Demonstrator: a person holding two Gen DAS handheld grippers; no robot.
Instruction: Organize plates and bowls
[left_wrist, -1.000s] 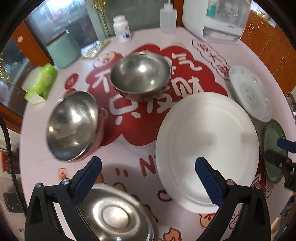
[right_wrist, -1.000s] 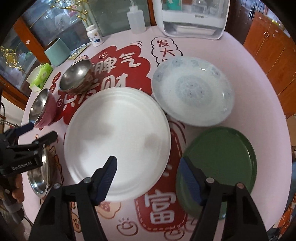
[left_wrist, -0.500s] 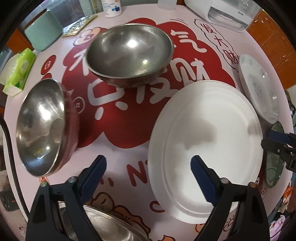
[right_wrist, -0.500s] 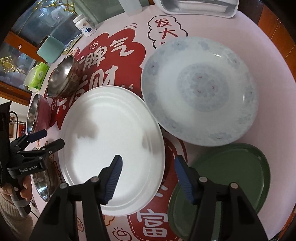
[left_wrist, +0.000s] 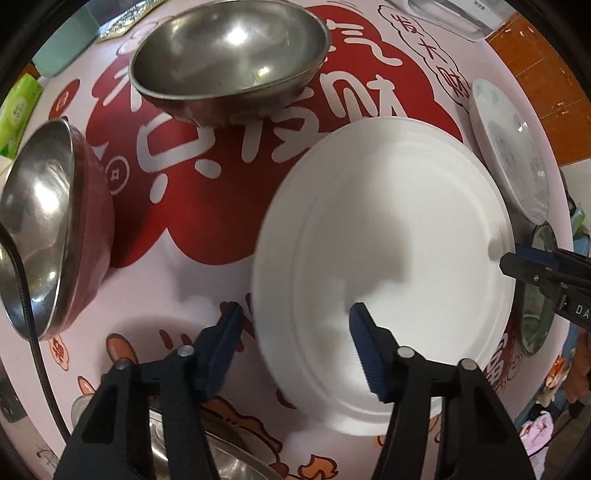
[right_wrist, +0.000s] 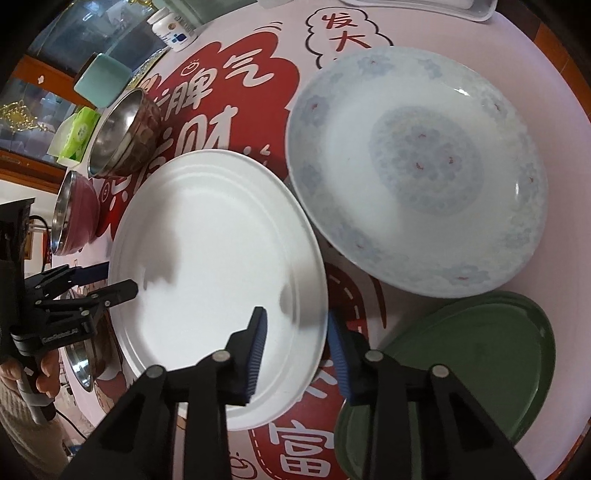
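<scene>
A home dining room: a round table (right_wrist: 554, 110) under a pink-and-red festive cloth with Chinese characters holds plates (right_wrist: 417, 166) and steel bowls (left_wrist: 229, 55). At its far edge sit a tissue pack (right_wrist: 79, 134), a pill bottle (right_wrist: 173, 31) and a white countertop appliance (left_wrist: 443, 18), with wooden cabinets (left_wrist: 535, 74) and a glass-fronted cabinet (right_wrist: 81, 40) behind.

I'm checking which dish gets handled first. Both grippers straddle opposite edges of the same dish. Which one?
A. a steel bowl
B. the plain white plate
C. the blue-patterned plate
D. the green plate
B. The left gripper has the near rim of the white plate between its fingers, and the right gripper straddles the opposite rim; both have just been closing, with that rim between their jaws.
</scene>
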